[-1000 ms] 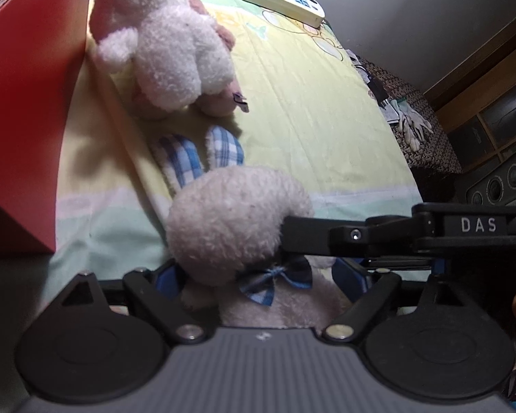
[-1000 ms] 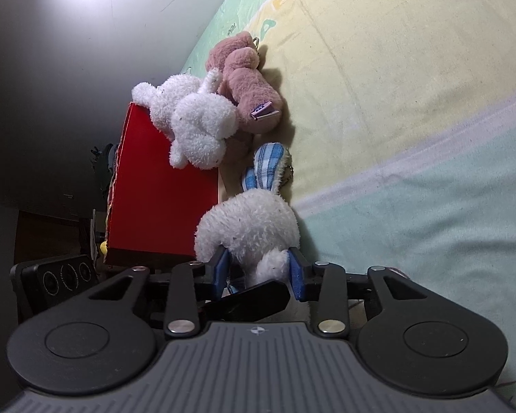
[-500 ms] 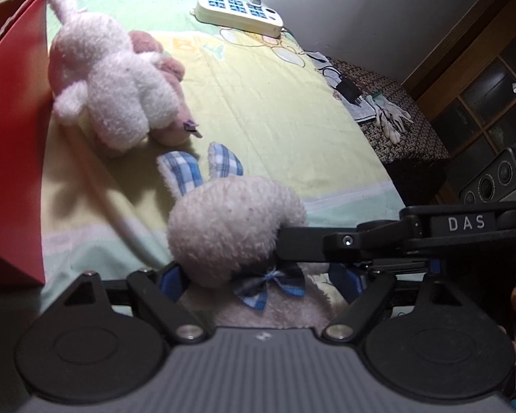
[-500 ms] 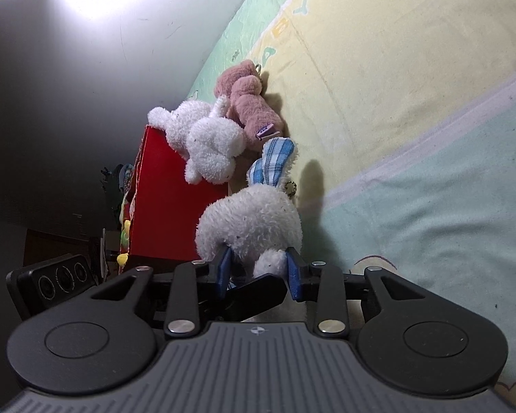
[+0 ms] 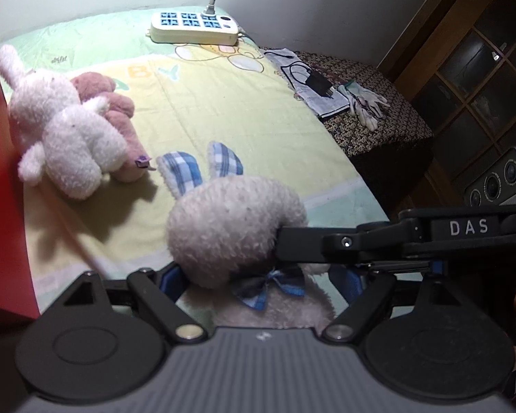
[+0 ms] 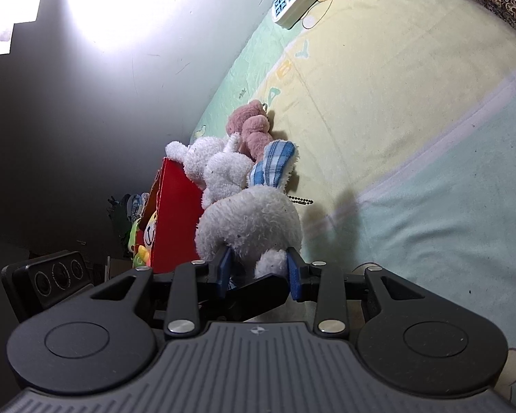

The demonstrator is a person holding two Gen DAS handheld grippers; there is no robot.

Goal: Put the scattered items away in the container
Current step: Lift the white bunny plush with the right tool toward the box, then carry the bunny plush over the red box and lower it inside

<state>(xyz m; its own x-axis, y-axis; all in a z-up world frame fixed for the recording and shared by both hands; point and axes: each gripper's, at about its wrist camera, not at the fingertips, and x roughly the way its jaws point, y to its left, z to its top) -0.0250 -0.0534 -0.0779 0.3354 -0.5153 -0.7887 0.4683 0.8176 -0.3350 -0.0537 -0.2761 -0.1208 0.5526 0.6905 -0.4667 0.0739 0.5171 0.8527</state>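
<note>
Over at the left side of the bed (image 5: pixel 258 110) stands the red box (image 5: pixel 3 206), hard against the bed's edge, with other toys already peeking out of it in the right view. Two toys lean on its wall: a white bunny (image 5: pixel 62 134) and a pink bear (image 5: pixel 110 106) tucked behind it.

Next comes the fluffy rabbit (image 5: pixel 230 220) with blue checked ears, up off the sheet and near the bed's front edge. The left gripper (image 5: pixel 261 280) squeezes its body under the bow tie. The right gripper (image 6: pixel 258 270) pinches a little paw or tail from the side.

The rabbit is soft and squashy, so it could slip out if the two hands pull apart. Its little chain (image 6: pixel 301 201) could catch on something. Swinging toward the box, it might bump the white bunny and knock it down.

Far right, at the bed's back corner, sits a power strip (image 5: pixel 194 27), safely away.
</note>
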